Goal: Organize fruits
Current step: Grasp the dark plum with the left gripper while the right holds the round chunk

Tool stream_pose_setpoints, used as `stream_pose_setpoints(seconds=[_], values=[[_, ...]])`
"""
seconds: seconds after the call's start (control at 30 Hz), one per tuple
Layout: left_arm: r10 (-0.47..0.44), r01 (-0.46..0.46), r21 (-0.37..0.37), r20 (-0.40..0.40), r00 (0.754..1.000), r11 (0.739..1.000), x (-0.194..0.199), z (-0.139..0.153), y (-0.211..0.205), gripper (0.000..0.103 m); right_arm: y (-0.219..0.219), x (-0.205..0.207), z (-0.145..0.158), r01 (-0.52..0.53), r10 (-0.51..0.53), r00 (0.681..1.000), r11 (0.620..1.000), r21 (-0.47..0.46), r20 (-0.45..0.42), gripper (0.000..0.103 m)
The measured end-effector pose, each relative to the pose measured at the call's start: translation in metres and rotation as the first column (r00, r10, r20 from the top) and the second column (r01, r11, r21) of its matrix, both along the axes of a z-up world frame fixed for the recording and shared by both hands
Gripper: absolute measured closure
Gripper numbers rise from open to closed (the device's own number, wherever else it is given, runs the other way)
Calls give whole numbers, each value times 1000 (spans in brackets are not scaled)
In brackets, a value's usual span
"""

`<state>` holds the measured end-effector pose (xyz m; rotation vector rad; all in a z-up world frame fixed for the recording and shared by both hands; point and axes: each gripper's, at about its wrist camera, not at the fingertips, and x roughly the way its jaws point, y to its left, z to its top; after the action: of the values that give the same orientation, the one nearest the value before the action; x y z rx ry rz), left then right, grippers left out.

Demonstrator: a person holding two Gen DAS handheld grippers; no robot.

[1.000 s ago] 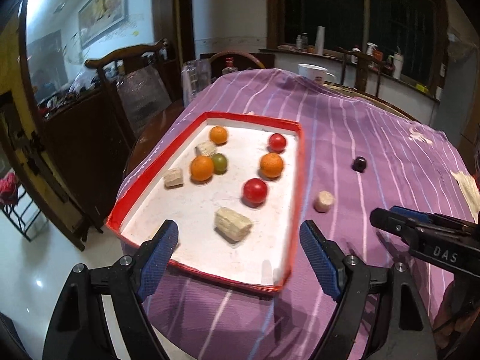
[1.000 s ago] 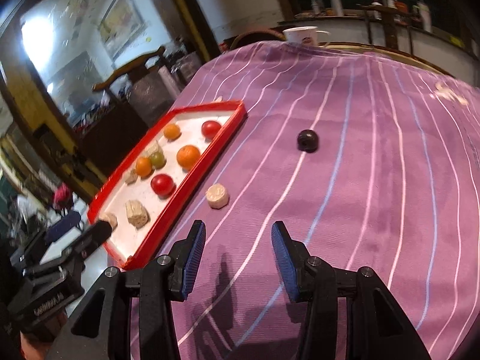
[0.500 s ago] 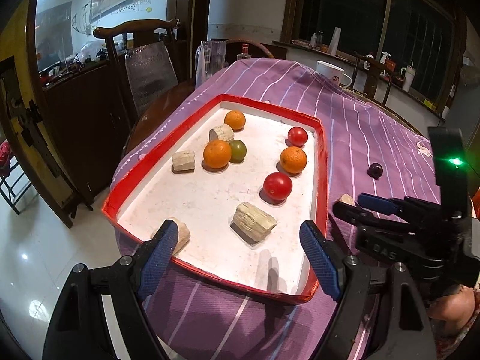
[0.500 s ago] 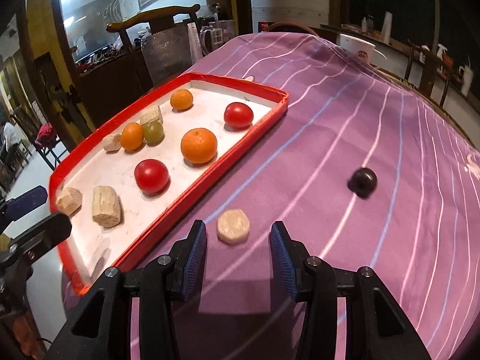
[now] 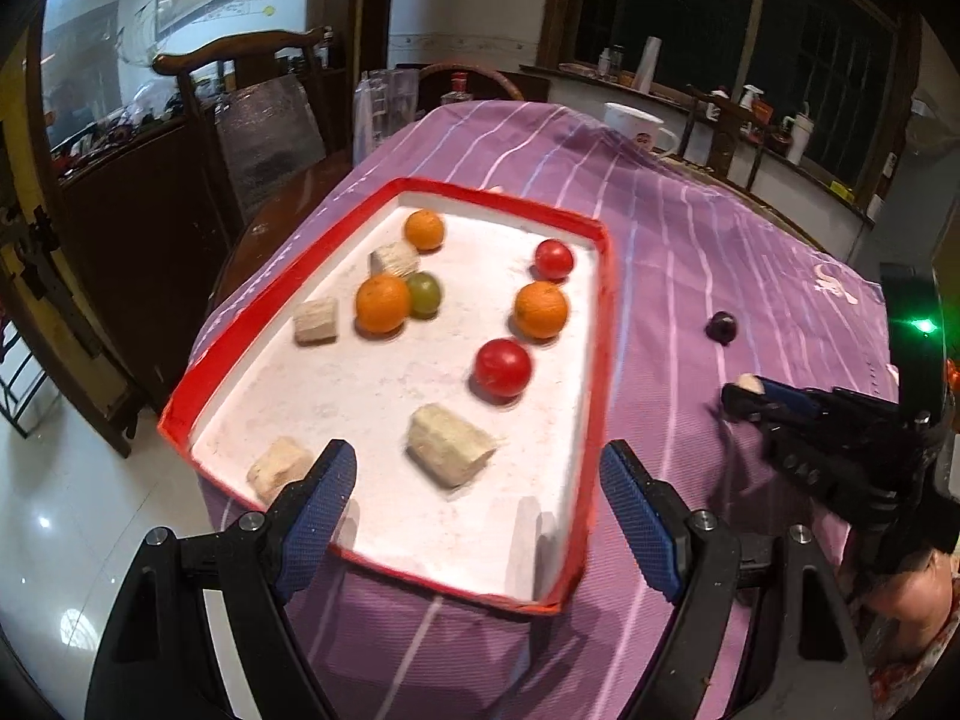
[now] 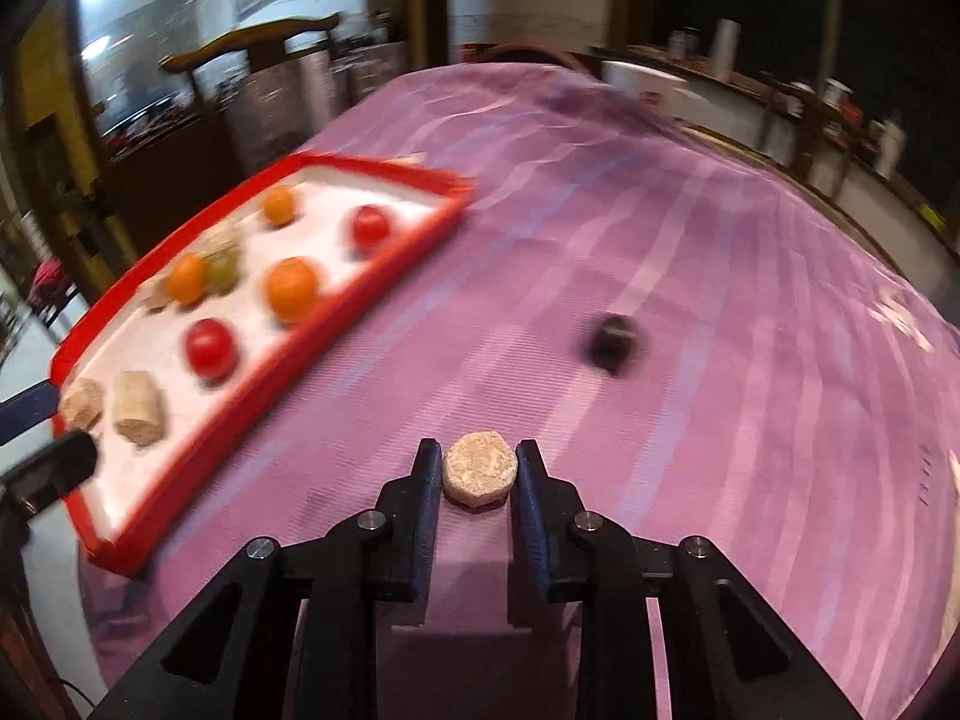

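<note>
Left wrist: counter (image 5: pixel 690 252) under purple striped cloth, dark windows behind | red-rimmed tray (image 5: pixel 603 324) at its left edge: 3 oranges, 2 tomatoes, 1 green fruit, 4 pale chunks | left gripper (image 5: pixel 474 516) fingers apart || Right wrist: right gripper (image 6: pixel 477 474) fingers against pale chunk (image 6: pixel 479 469) beside tray | 1 dark fruit (image 6: pixel 612 341) mid-counter.

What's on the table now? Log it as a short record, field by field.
tray: red-rimmed tray on the purple cloth
in tray: three oranges, two tomatoes, one green fruit, four beige chunks
outside tray: dark fruit and beige piece on the cloth
right gripper: jaws closed against the beige piece's sides
left gripper: open, empty, over the tray's near end
</note>
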<state>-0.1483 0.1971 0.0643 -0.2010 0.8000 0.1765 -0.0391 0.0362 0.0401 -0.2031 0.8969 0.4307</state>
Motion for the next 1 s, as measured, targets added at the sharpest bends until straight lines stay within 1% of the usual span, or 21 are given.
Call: stream_pose_setpoints(seconds=[0.13,0.23,0.33,0.53,0.67,0.83,1.0], values=[[-60,60,1,19,998,998,9,12,-17,20,-55,12,4,120,-120,993,993,9,13,75],[-127,128,-24,25,992,992,21,16,-32,20,-96,26,0,216,-215,976,975,45,-17,75],[-171,171,-38,8,985,985,42,15,-46,20,-116,32,-2,255,-254,967,965,66,-31,75],[-229,227,-44,-52,972,973,90,9,-72,20,-120,34,-9,249,-248,968,967,49,-29,75],[-267,265,-39,-82,960,964,120,5,-90,20,-125,34,-12,249,-246,968,965,82,-45,74],[-284,278,-60,-114,952,959,154,-7,-105,20,-131,34,-13,251,-246,968,960,128,-55,74],[-308,307,-29,-125,943,951,181,-25,-124,20,-132,33,-13,255,-250,967,957,140,-55,74]])
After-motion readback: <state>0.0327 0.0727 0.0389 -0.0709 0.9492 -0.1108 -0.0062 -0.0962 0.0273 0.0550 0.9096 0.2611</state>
